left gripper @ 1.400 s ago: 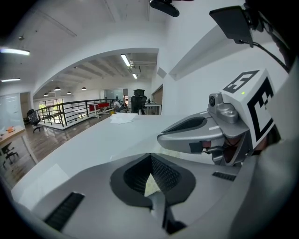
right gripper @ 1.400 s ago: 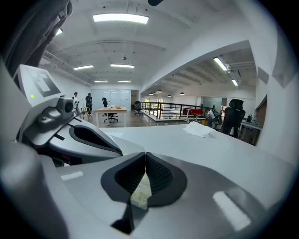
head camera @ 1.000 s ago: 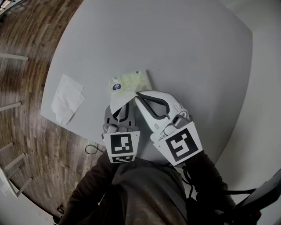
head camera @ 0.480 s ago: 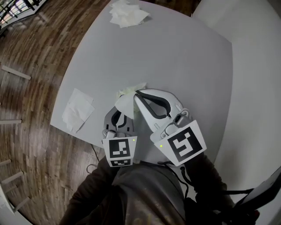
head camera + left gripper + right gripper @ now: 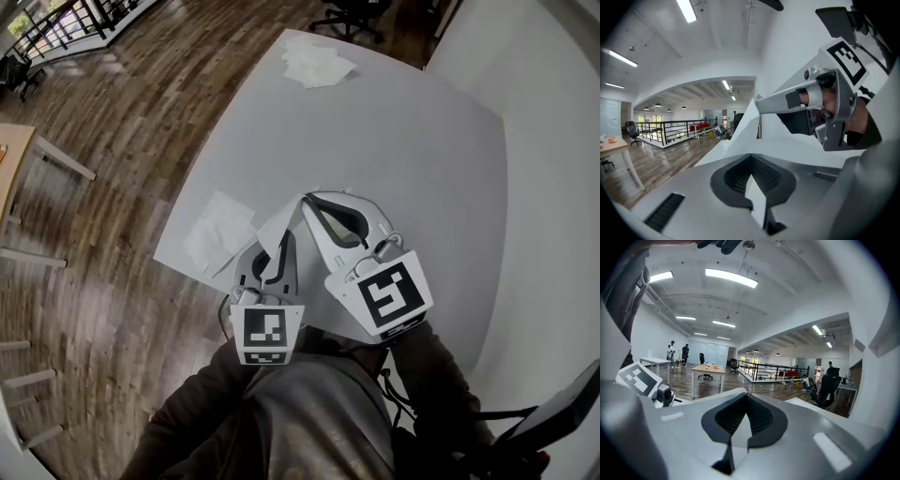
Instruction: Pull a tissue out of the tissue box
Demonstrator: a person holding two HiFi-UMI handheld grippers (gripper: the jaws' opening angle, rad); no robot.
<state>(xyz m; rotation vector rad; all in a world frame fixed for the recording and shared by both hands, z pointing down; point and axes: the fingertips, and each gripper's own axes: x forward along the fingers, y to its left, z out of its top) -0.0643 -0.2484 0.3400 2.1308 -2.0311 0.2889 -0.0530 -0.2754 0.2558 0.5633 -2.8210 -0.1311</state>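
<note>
Lifting both grippers together, you have carried the tissue (image 5: 273, 230) up off the table (image 5: 422, 169) since a second ago. The tissue box that lay under the tips then no longer shows. Your left gripper (image 5: 284, 242) is clamped on the sheet's lower edge, and your right gripper (image 5: 307, 199) is closed on its upper corner. A flat loose sheet (image 5: 218, 232) lies at the table's left edge and a crumpled pile (image 5: 317, 62) at its far corner. The grippers hide the table beneath them.

There were two tools: left hand-held gripper (image 5: 282, 238), right hand-held gripper (image 5: 307, 200). One tabletop (image 5: 403, 141) held two single sheets, pinched tissue (image 5: 273, 227) and flat tissue (image 5: 217, 232) at nine o'clock, plus one tissue heap (image 5: 317, 64) at twelve o'clock.
</note>
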